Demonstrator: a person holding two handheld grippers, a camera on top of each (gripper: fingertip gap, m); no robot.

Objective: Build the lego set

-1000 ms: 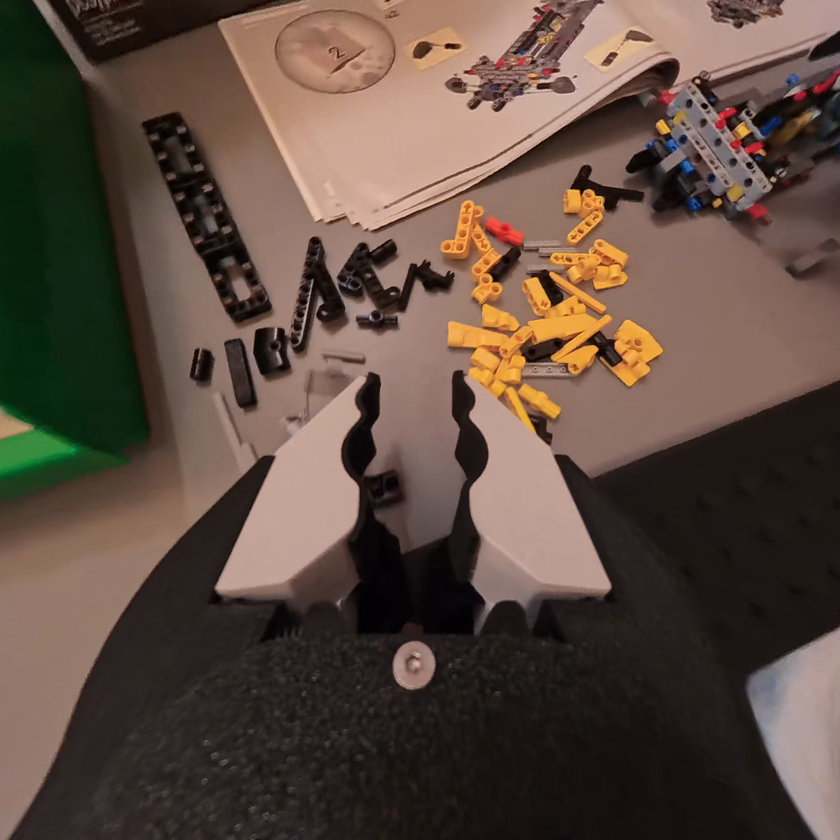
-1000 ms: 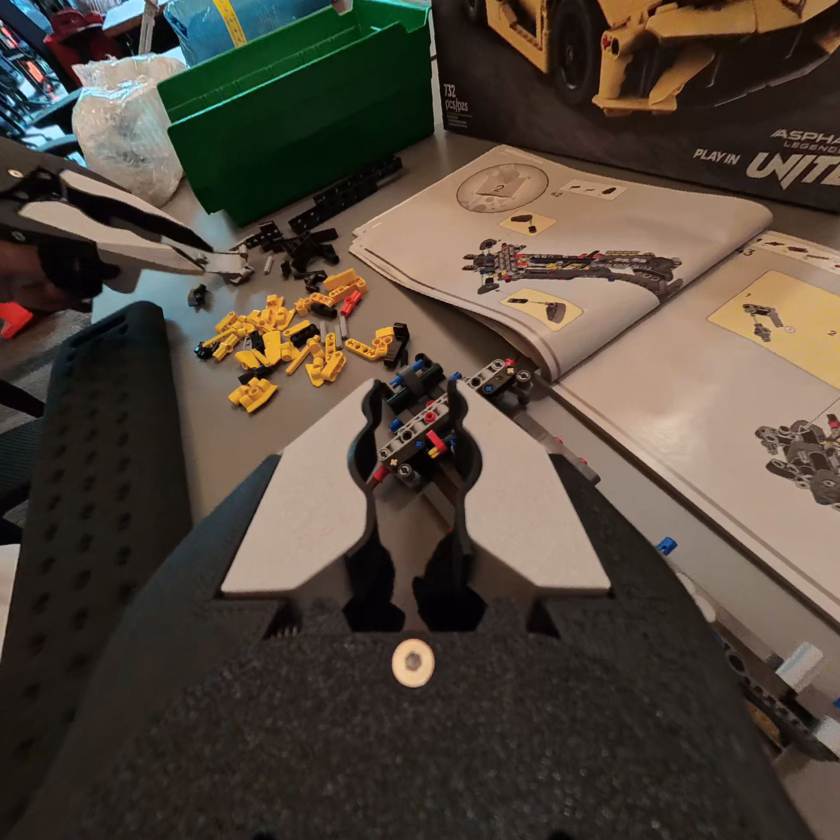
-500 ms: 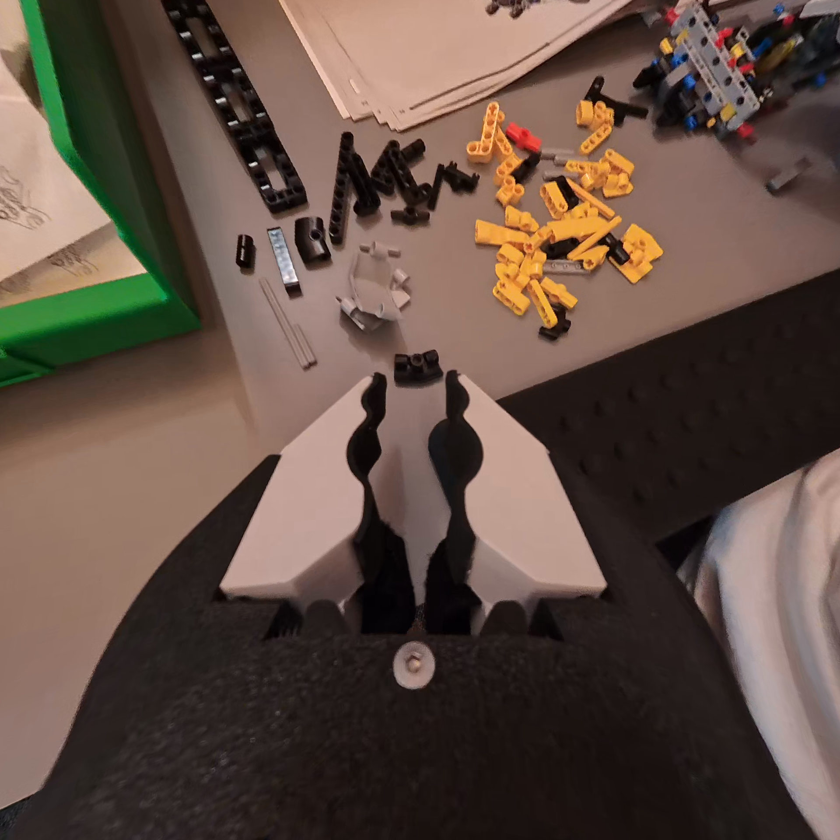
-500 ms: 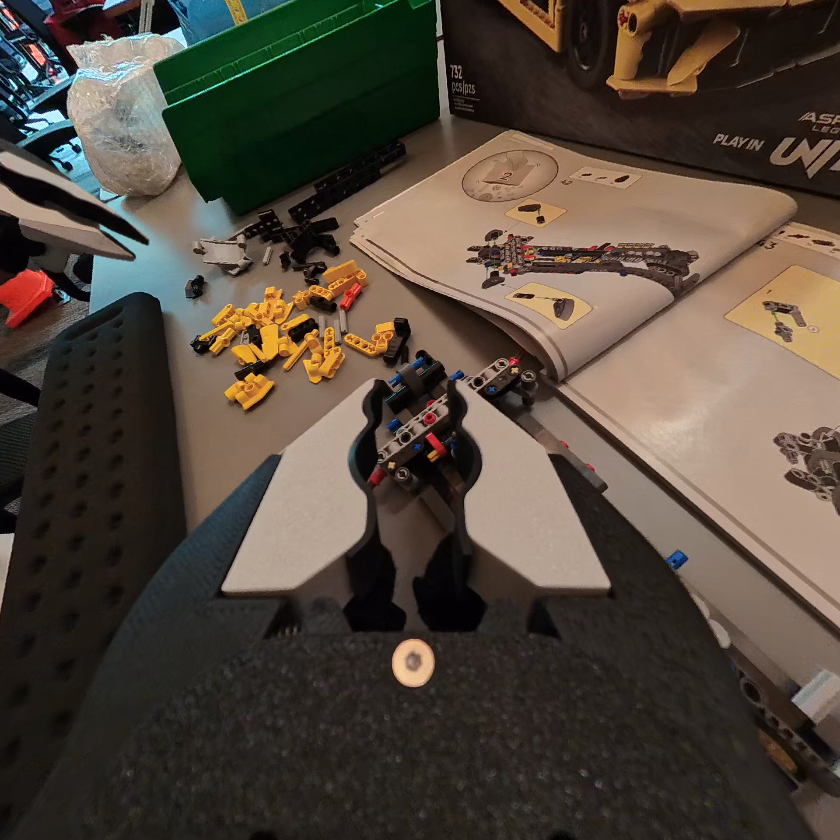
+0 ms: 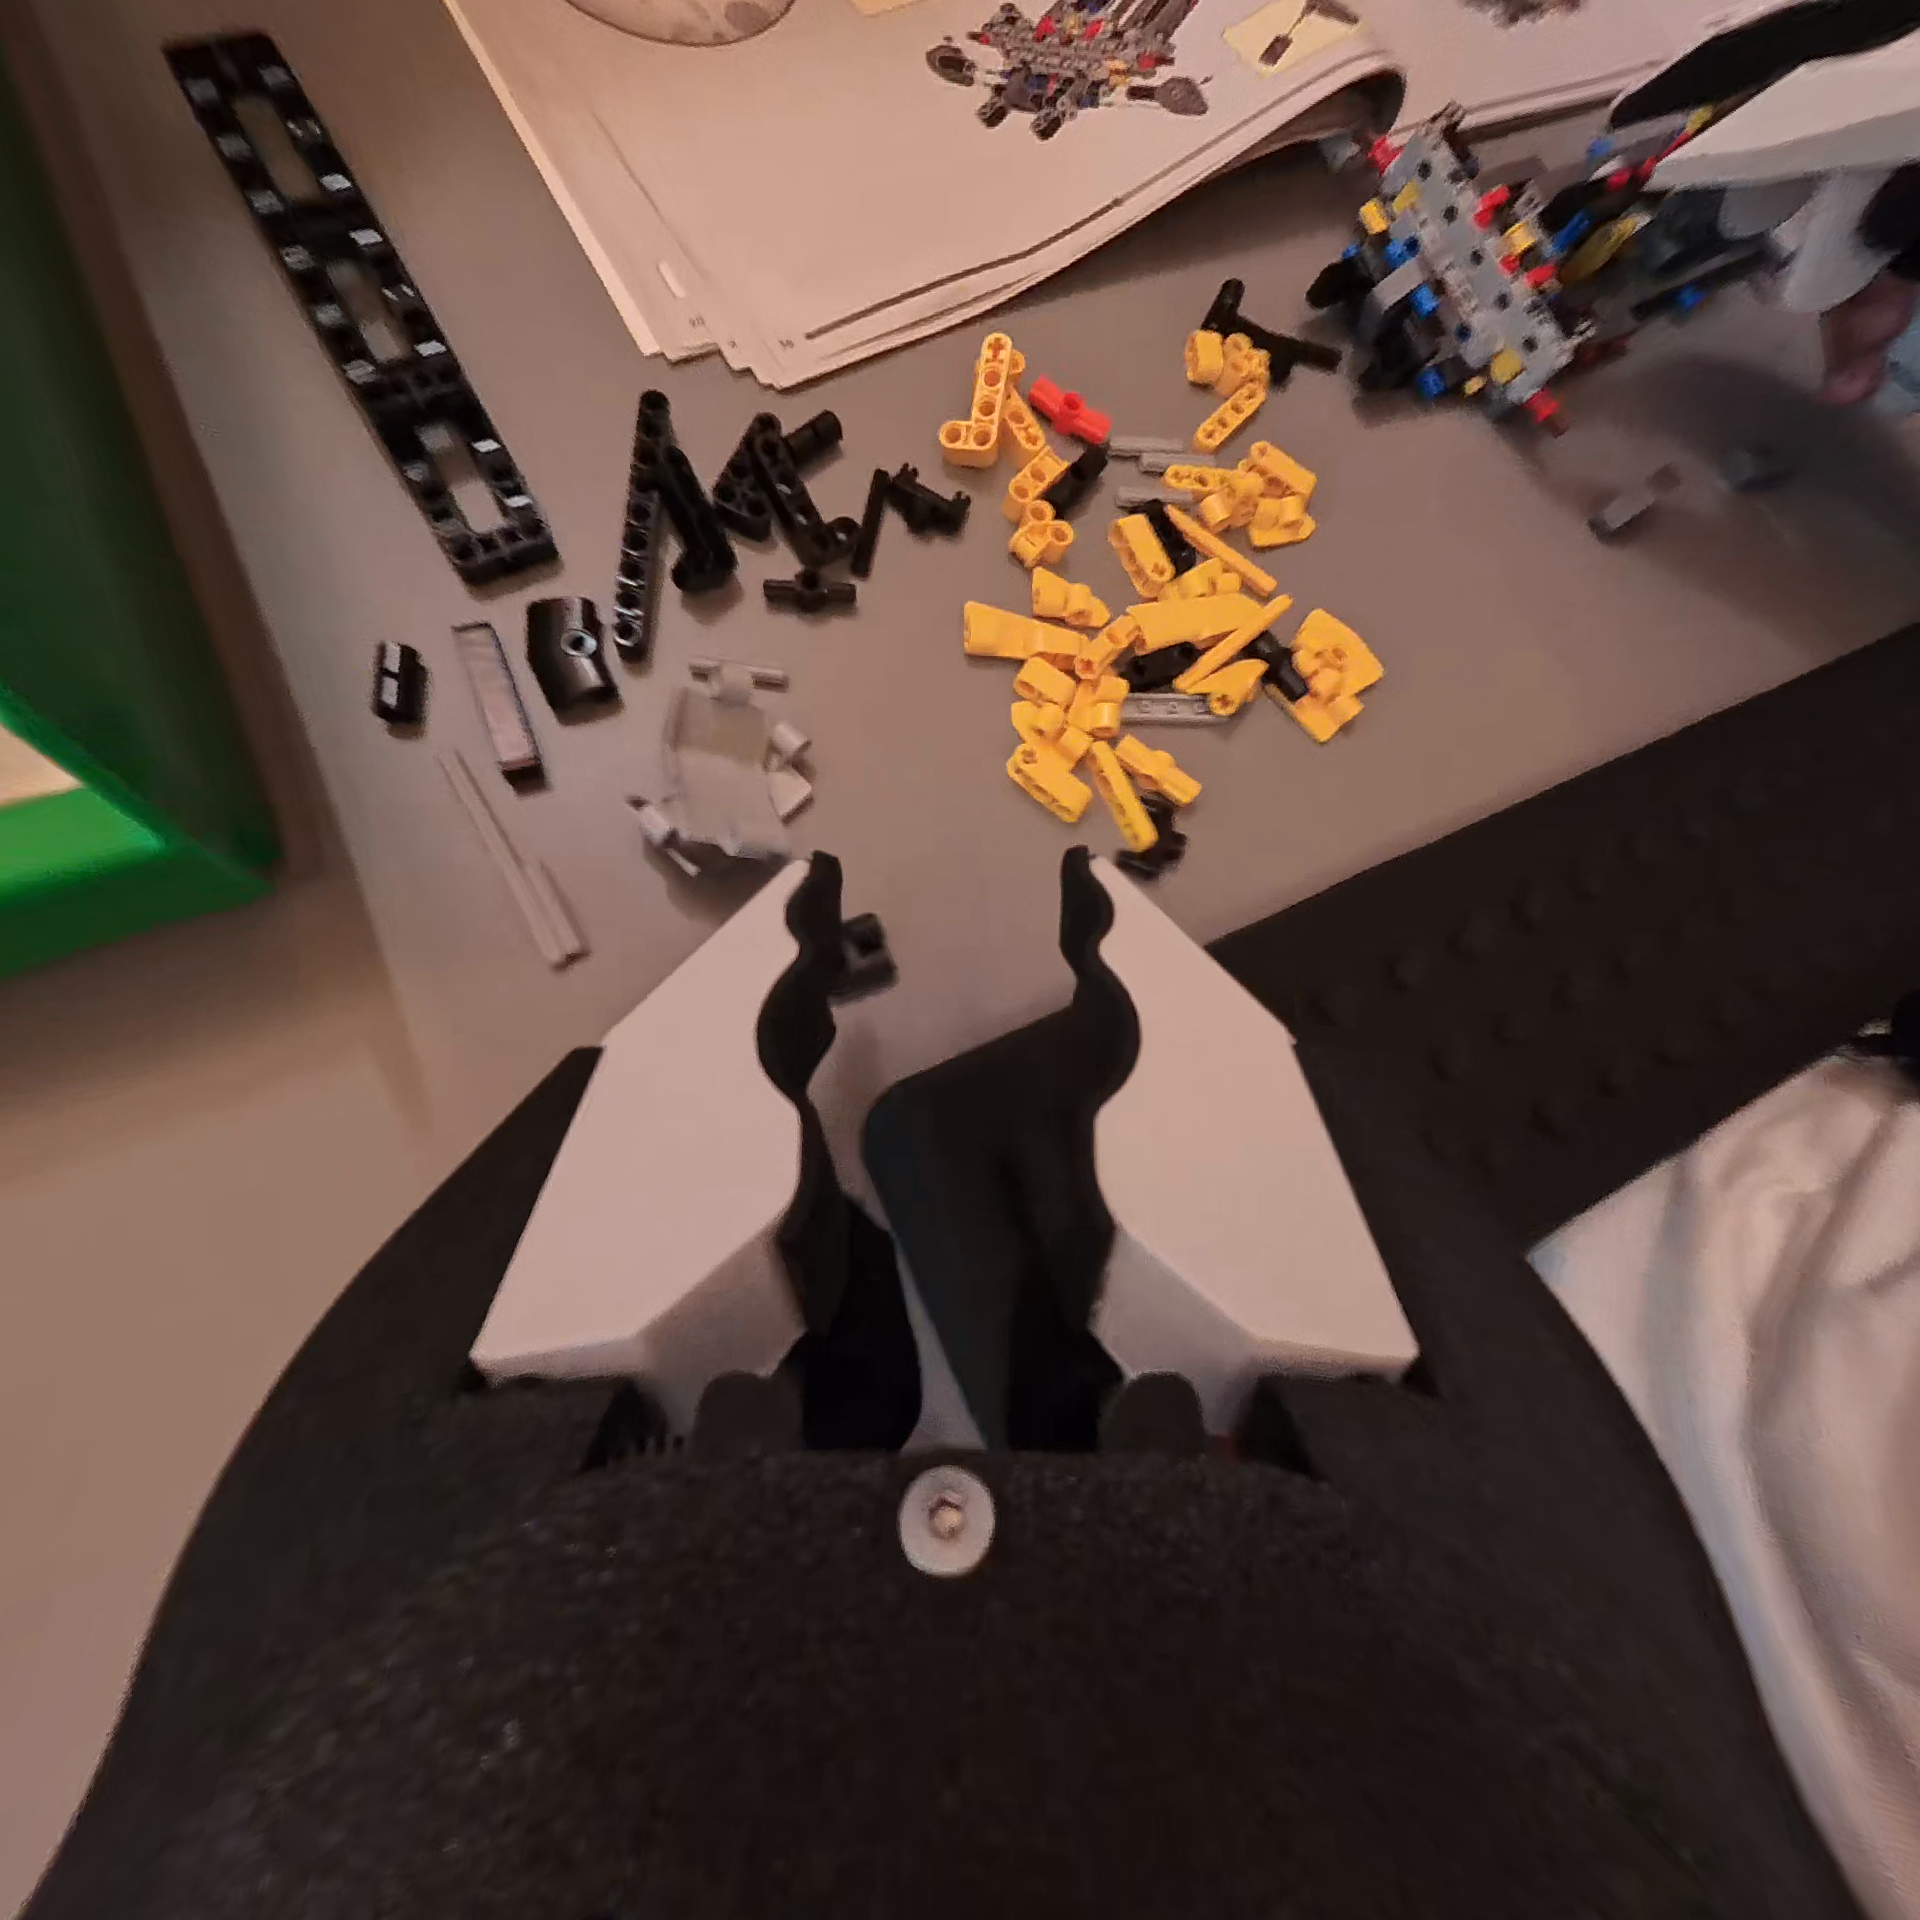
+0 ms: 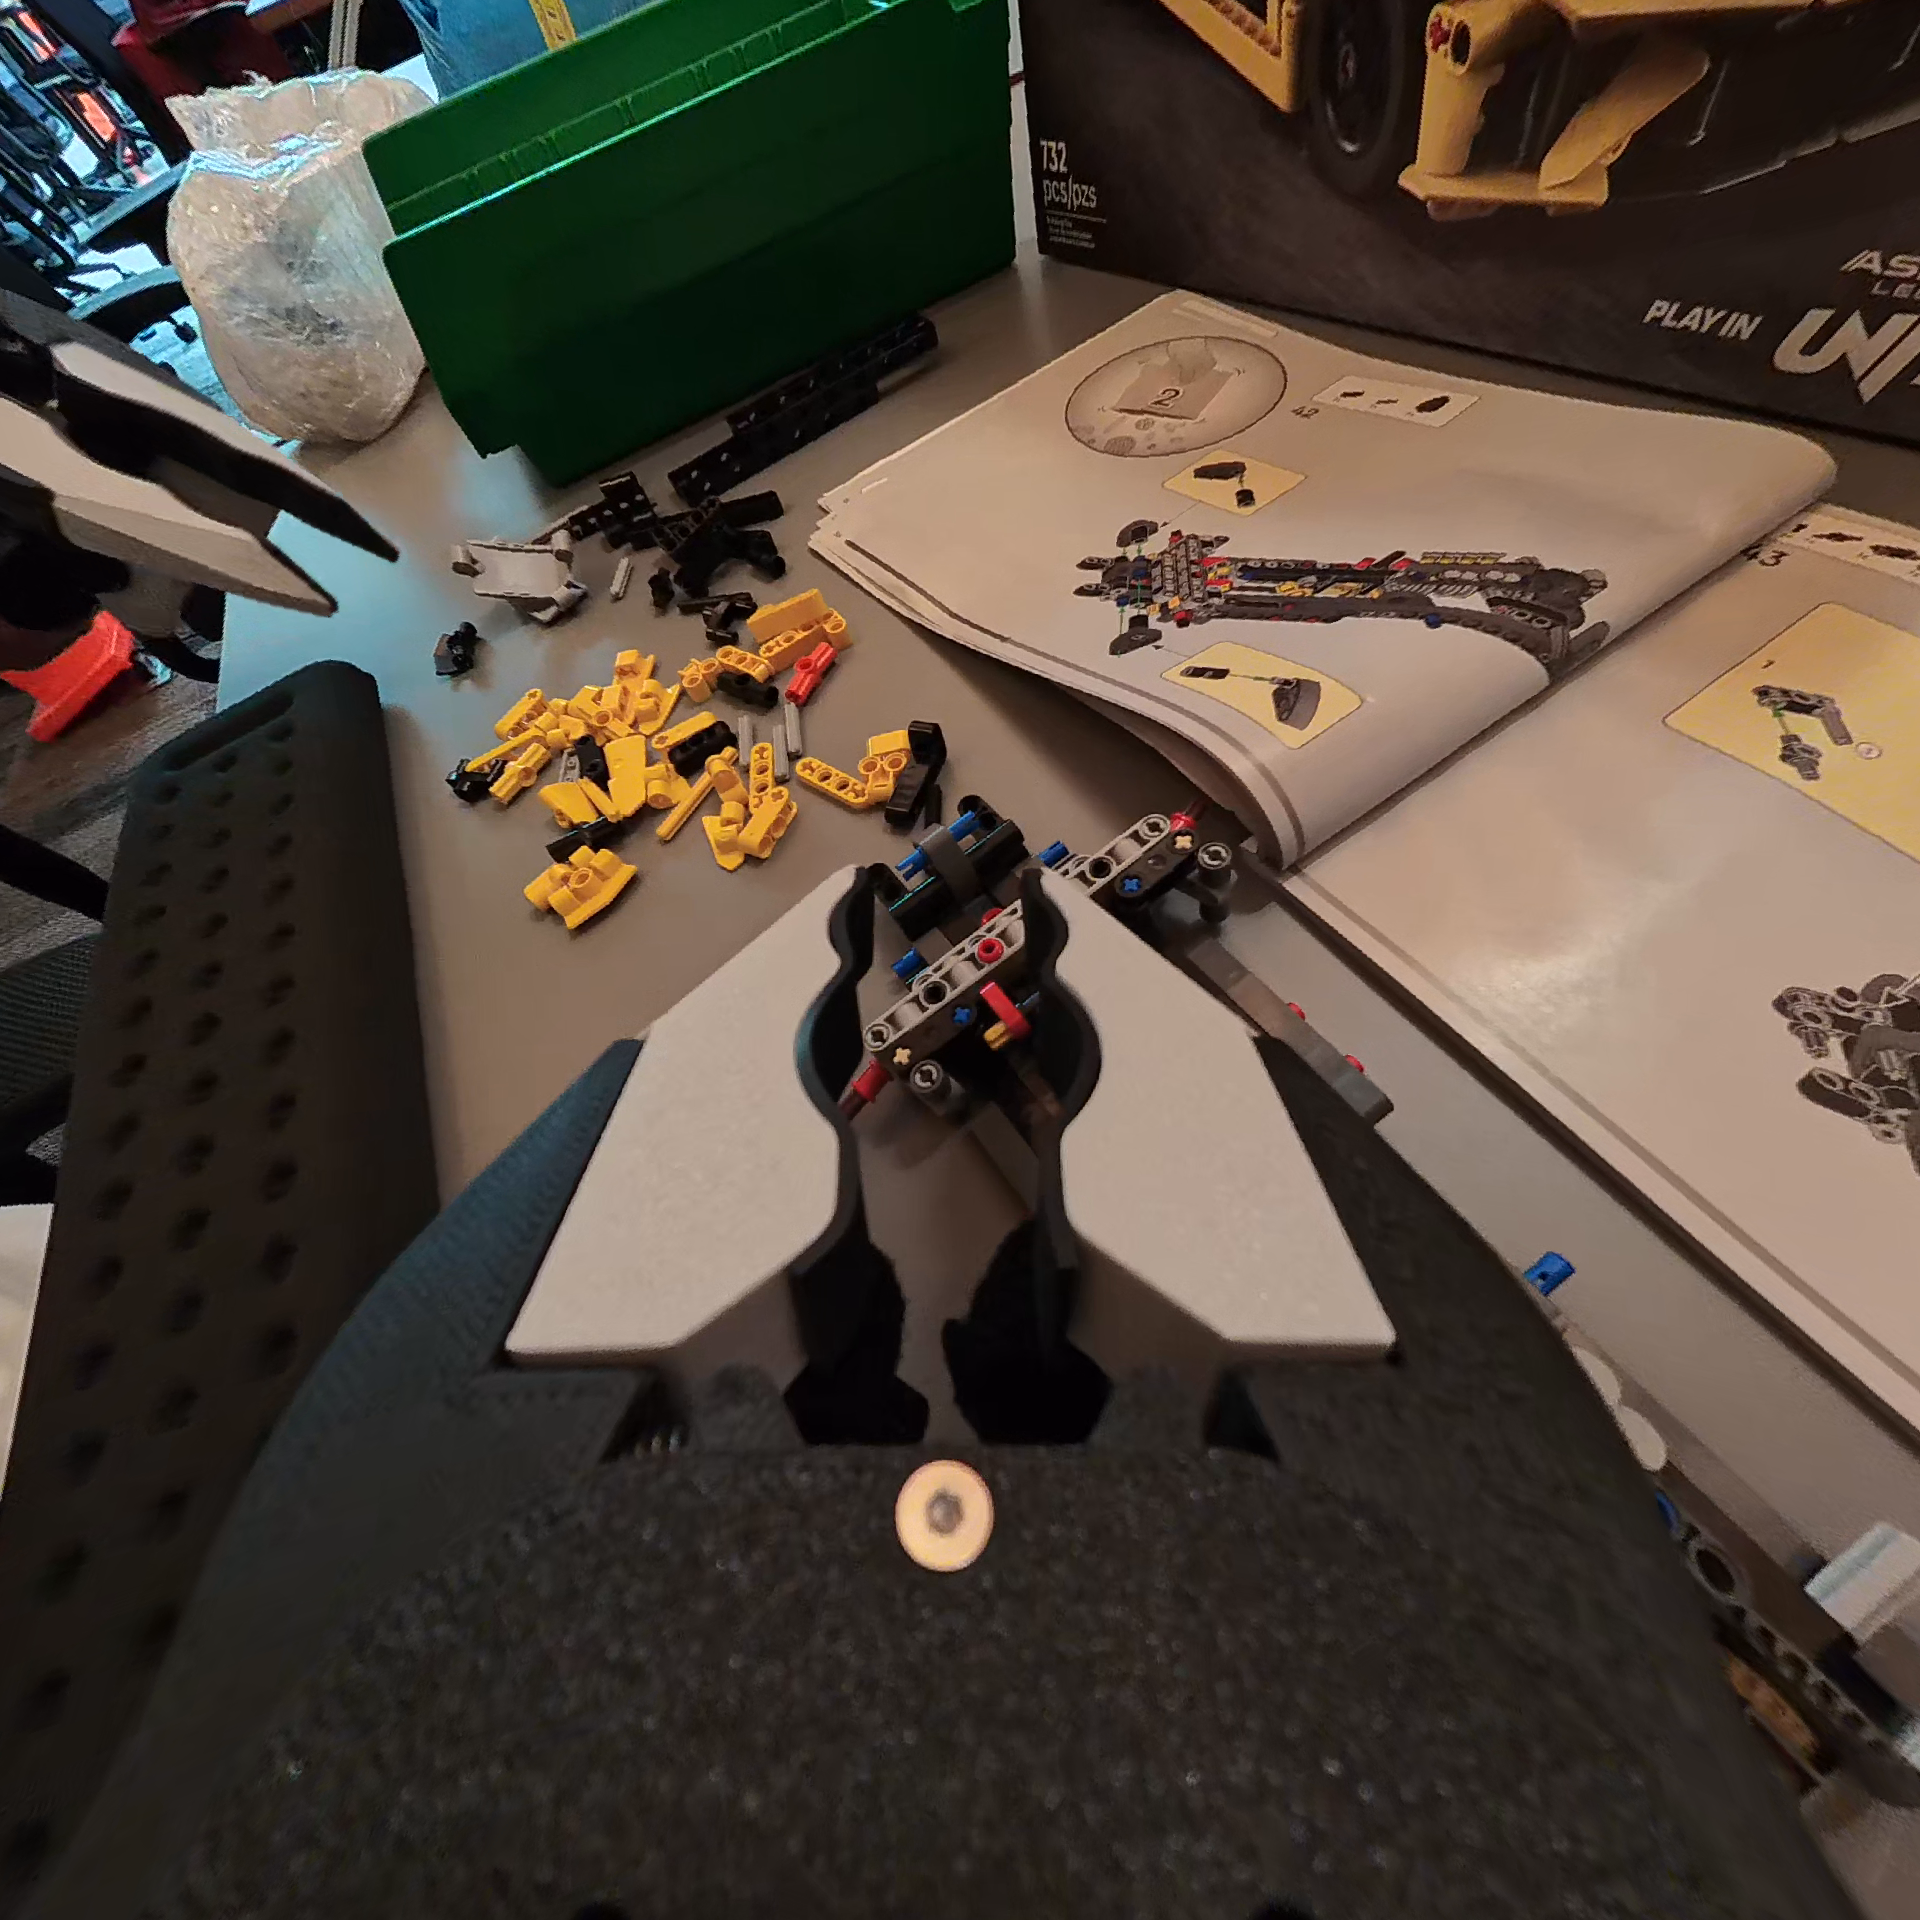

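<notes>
The left gripper hangs above the near edge of the grey desk with its jaws wide apart and nothing between them. A small black piece lies on the desk just beside its left fingertip, partly hidden by it. A little farther lies a light grey panel piece, and to the right of it a heap of yellow pieces mixed with a few black ones. Black beams and a long black frame lie to the left, near the green bin.

The right gripper is closed narrowly on the half-built lego model, a grey beam with red, blue and yellow pins. The model sits between its fingers and reaches out past the tips, close to the open instruction booklet. Behind the booklet stands the dark set box. A black perforated chair back rises at the near side of the desk, between the two grippers. A clear plastic bag lies to the left of the bin.
</notes>
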